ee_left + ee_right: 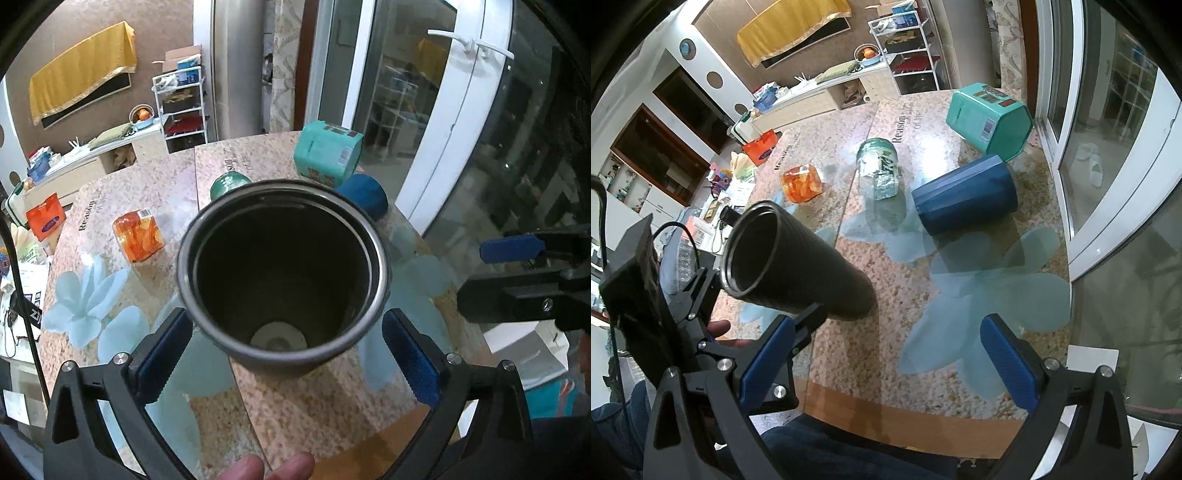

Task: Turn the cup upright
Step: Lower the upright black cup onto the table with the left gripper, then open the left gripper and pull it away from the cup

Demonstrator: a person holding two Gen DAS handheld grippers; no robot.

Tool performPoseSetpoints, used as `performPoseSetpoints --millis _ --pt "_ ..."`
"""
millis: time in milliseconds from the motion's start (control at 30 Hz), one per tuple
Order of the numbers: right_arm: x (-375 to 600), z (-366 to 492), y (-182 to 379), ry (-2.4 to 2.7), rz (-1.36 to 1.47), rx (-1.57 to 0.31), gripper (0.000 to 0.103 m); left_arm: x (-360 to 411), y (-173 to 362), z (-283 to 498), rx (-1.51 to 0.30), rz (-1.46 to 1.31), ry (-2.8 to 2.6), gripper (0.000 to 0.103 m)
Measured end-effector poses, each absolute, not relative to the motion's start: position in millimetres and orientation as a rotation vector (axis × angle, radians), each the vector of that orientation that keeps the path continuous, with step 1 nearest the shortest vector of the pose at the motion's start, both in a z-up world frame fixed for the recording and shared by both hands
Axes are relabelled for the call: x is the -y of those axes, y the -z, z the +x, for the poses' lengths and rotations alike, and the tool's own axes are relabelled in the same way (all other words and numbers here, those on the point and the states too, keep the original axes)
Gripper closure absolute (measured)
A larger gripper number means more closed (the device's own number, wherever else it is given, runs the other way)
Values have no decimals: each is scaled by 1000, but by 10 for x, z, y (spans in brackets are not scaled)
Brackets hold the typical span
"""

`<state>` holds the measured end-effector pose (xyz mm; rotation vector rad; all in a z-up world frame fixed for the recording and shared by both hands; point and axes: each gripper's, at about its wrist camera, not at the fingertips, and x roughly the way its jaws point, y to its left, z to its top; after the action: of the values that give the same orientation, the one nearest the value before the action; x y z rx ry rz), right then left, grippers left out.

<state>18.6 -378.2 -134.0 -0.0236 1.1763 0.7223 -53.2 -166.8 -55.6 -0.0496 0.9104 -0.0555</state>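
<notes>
Hidden: the base of the tall dark cylindrical cup (282,273) was lost behind its own wall in the left wrist view; only its dark inside and a pale disc at the bottom showed.
Contact: whether the left tongs' blue pads (164,354) pressed the cup could not be told; the cup sat between them, low walls close to both.
Left tongs (284,356): spread about the cup's width; grip unclear.
Right tongs (886,363): jaws wide, nothing between the blue pads (1008,363).
Cup: in the right wrist view (798,262) it leaned, mouth up and away to the left, base on the table ahead-left of the right tongs.
Cut off: two fingertips (266,467) at the bottom edge, the rest out of frame.
Surface: speckled pink stone-pattern table (886,288) with pale blue flower prints and a seam.
Beyond the tongs: a dark blue plastic cup (964,194) on its side, a teal box (988,120) behind it, a clear jar with green lid (879,168) lying down, an orange translucent cube (803,182) to the left.
Room: white shelf rack (908,44), yellow cloth (792,26) on the wall, glass door (1115,129) to the right.
</notes>
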Motion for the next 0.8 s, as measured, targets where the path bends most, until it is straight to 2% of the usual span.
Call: performPoseSetpoints --millis 500,800 --pt "3365 -116 959 -684 -25 -1092 2 1102 80 -739 -970 -36 185 0" --pt "3171 -276 899 -596 1 -1078 2 880 34 -862 -996 -18 327 0"
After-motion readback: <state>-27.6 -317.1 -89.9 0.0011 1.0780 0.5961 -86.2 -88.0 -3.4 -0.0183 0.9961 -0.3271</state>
